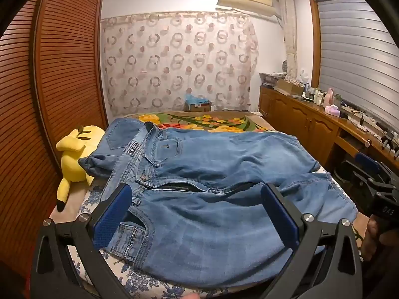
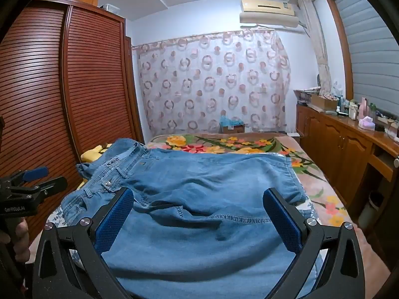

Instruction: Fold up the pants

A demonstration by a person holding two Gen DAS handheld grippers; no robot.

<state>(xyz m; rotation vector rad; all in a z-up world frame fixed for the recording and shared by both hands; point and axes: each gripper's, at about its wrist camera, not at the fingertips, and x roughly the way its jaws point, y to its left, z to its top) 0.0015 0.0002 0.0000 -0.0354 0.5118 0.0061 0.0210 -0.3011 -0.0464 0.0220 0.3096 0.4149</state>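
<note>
- The blue jeans [image 1: 212, 174] lie spread out on the bed [image 2: 321, 186], not folded yet.
- The waist with its button [image 1: 143, 179] points to the left side, near the yellow plush toy [image 1: 74, 154]. The legs run to the right, toward the wooden cabinet [image 1: 306, 122].
- The zipper is open and the cloth is bumpy around it.
- The left gripper [image 1: 197, 214] hangs over the waist part. Its blue pads [image 1: 112, 214] are as far apart as they go, and it is not holding anything.
- The right gripper [image 2: 199, 219] hangs over the leg part. Its blue pads [image 2: 114, 221] are wide apart too, with nothing pinched.
- I think the job has only just begun, and the first grab comes next.
- To do it well, each gripper should probably go down to the near edge of the jeans, one by the waist and one by the leg end.
- Pinch all the cloth layers together, so none slips out.
- Lift both sides at the same time and lay the near leg flat over the far leg.
- Watch the bumpy part by the zipper. It may bunch up more if it is pulled crooked.
</note>
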